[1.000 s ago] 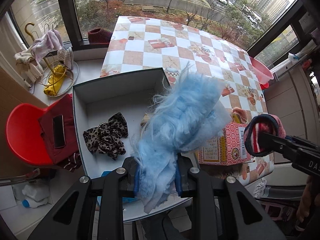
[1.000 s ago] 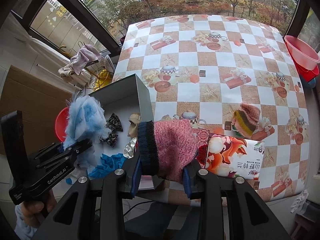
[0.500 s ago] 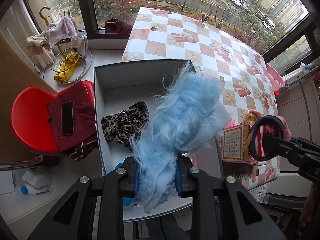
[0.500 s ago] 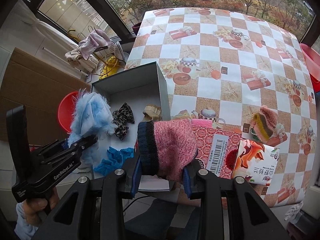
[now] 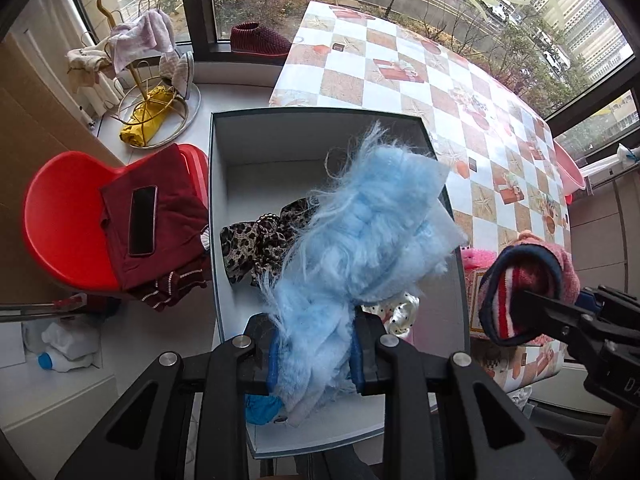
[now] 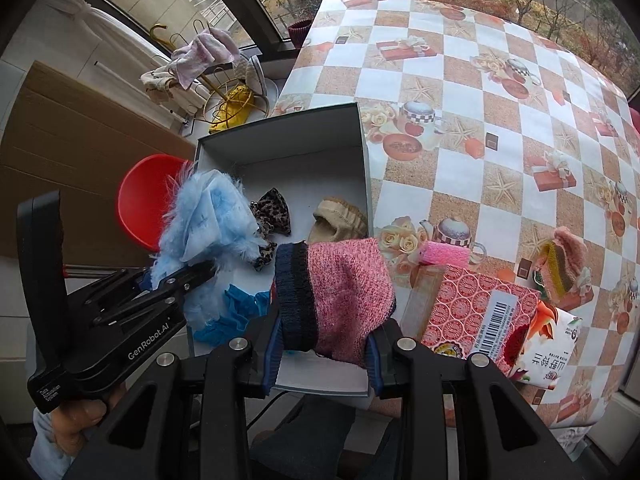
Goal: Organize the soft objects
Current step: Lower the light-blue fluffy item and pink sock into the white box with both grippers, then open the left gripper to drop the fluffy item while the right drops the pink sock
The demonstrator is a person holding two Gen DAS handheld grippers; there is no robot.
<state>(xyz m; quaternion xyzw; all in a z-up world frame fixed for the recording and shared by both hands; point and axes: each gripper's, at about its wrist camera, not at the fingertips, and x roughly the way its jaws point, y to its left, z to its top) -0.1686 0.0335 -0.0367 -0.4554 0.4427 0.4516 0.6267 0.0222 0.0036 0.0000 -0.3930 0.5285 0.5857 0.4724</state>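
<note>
My left gripper is shut on a fluffy light-blue fur piece and holds it above the open grey box. In the right wrist view the fur piece hangs over the box's left side. My right gripper is shut on a pink knit sock with a navy cuff, above the box's near right corner; it also shows in the left wrist view. Inside the box lie a leopard-print scrunchie, a beige knit item and a blue cloth.
The box sits at the left edge of a checkered table. A pink patterned carton, a floral tissue pack, a pink roll and a pink-yellow knit item lie right of it. A red chair holds clothes and a phone.
Both grippers have moved left over the box with their loads; the fur piece now hangs over the box's middle, and the sock is at the box's right wall.
</note>
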